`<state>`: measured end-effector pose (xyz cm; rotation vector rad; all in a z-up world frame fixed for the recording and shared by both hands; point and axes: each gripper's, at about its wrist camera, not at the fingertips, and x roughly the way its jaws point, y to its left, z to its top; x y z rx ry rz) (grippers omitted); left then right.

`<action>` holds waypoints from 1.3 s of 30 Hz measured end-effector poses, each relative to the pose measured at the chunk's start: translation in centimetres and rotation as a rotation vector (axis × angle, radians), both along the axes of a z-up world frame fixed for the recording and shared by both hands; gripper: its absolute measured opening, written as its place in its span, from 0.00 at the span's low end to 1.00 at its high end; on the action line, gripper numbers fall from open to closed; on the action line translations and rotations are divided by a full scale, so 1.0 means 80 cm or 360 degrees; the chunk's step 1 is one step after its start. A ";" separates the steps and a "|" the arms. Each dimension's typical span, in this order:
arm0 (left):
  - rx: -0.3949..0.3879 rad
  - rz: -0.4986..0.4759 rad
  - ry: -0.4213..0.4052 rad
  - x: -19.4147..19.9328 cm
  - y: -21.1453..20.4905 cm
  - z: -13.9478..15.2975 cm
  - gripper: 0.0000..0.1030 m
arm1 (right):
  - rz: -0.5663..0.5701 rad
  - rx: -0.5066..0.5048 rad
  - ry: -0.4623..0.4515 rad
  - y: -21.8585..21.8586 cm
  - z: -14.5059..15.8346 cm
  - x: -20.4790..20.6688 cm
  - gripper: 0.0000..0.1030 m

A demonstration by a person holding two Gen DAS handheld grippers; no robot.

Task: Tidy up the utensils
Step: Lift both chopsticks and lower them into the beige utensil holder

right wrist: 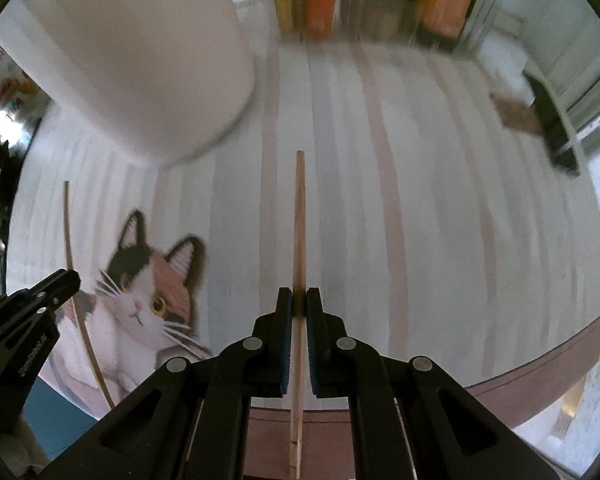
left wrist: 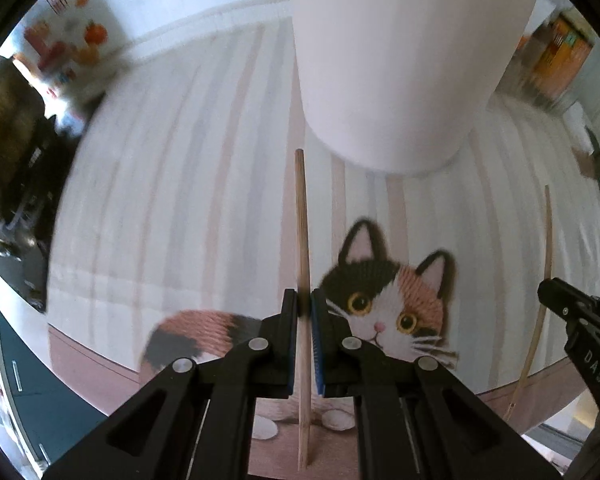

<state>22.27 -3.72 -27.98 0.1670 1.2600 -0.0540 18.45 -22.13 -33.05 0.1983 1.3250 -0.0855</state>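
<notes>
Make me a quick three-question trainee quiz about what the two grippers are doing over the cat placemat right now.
1. True or false: each gripper is shut on its own chopstick.
2. Which side of the left gripper does the white cup stand on: A ahead and right, B behind, C far left?
3. What animal is printed on the striped placemat?

Key: 1 true: the left chopstick and the right chopstick in the right gripper are both clamped. 2 A. 3 A calico cat.
</notes>
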 end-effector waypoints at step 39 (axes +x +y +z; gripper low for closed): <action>-0.0645 0.0043 -0.0842 0.055 0.016 0.395 0.04 | -0.0092 0.0285 -0.1124 -0.056 0.408 0.089 0.06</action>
